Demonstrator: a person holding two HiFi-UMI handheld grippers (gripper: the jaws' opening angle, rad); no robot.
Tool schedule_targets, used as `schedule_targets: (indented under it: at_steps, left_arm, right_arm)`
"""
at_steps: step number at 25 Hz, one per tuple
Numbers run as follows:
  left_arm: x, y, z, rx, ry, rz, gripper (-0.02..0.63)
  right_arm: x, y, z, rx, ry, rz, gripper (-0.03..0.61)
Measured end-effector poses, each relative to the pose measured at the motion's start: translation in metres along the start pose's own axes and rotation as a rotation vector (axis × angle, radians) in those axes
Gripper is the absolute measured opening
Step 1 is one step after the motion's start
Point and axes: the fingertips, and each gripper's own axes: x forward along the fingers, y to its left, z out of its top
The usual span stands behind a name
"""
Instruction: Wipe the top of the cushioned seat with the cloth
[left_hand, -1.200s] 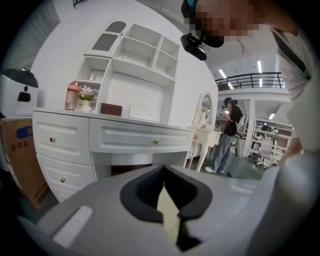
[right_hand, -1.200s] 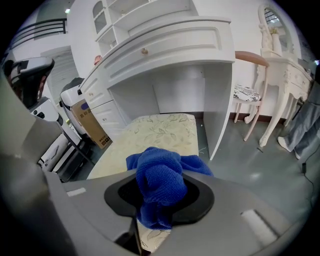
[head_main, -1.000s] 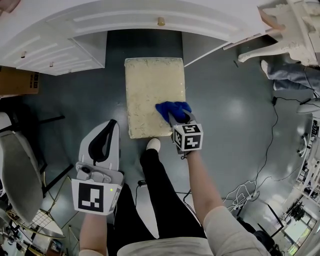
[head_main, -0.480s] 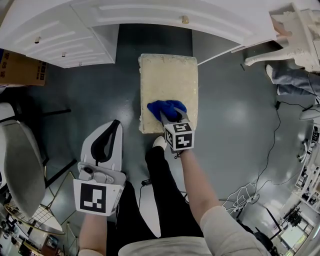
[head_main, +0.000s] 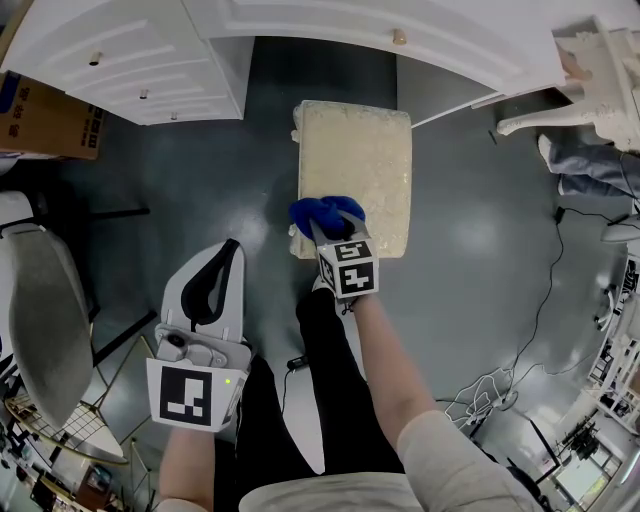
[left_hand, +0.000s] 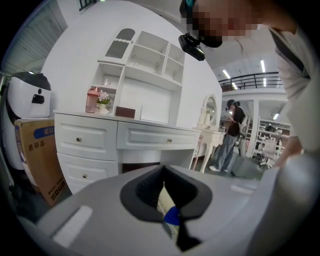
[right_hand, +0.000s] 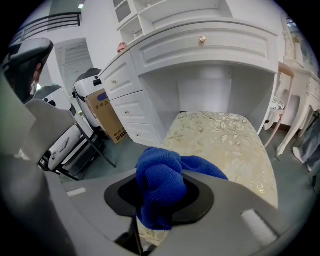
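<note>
Right gripper (head_main: 330, 238): jaws clamped on a bunched blue microfibre cloth (head_main: 325, 212), which fills the gap between them and spills forward.
Cloth position: at the near left corner of the cream, floral-patterned rectangular cushioned seat (head_main: 365, 160), pressed down onto the fabric.
Seat position: on the dark grey floor (head_main: 200, 190), its far end tucked into the knee space of the white drawer desk (head_main: 300, 25).
Left gripper (head_main: 224, 250): jaws together with nothing between them, held low and well clear of the seat.
Step in hand: wiping the seat top; only the near corner lies under the cloth.
Technique: press the cloth flat, draw straight overlapping strokes along the seat's length, and carry each stroke past the edge piping so that no strip is missed.
Caution: the far end sits close beneath the desk front, so the gripper should stay low there.
Hidden: the contact patch under the cloth, the seat's legs and its near edge behind the right gripper.
</note>
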Motion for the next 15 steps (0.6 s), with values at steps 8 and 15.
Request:
schedule_targets:
  at_steps: [8, 15]
  left_arm:
    - [-0.008, 0.001, -0.002, 0.005, 0.003, -0.011, 0.0]
    - [-0.009, -0.006, -0.002, 0.017, 0.006, -0.033, 0.0]
  right_arm:
    - [-0.005, 0.011, -0.01, -0.014, 0.006, 0.014, 0.127]
    - [-0.017, 0.022, -0.032, -0.014, 0.0, 0.031, 0.127]
